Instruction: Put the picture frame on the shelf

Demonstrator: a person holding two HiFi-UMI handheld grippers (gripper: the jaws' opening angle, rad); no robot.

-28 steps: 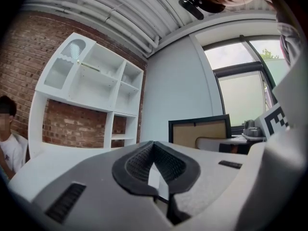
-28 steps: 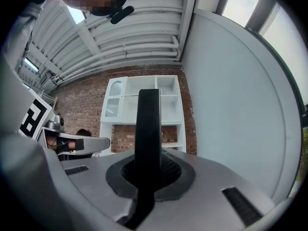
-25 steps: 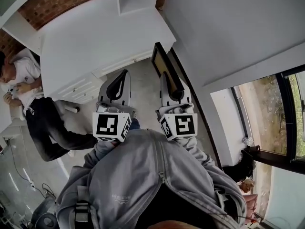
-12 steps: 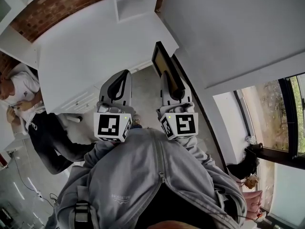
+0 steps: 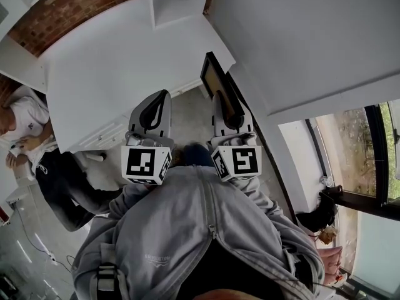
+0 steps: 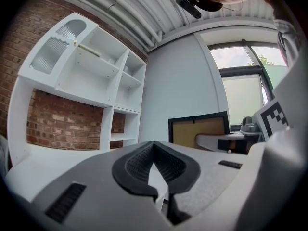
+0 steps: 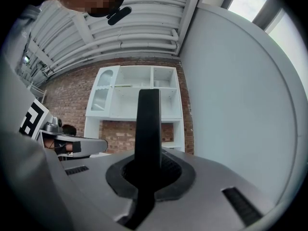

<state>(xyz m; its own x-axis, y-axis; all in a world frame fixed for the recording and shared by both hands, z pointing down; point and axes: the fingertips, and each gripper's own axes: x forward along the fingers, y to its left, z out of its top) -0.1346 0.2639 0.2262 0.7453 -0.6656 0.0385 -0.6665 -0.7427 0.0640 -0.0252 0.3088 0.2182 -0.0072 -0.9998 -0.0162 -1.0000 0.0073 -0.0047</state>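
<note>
So the right hand-held gripper is clamped on the picture frame. The black edge stands straight up between the jaws, seen edge-on in the right gripper view. The left hand-held gripper is closed too, tips together with nothing in it, and it sits just beside the right one, both pointing the same way.

From the left gripper view you can see the frame's black border and a tan panel inside it. The frame is up in the air, not on anything. In the head view it's between the white tabletop and the plain white wall.

The white shelf stands past the tabletop against a brick wall, well apart from the frame. A seated person is off to the left, and there's a window on the right.
</note>
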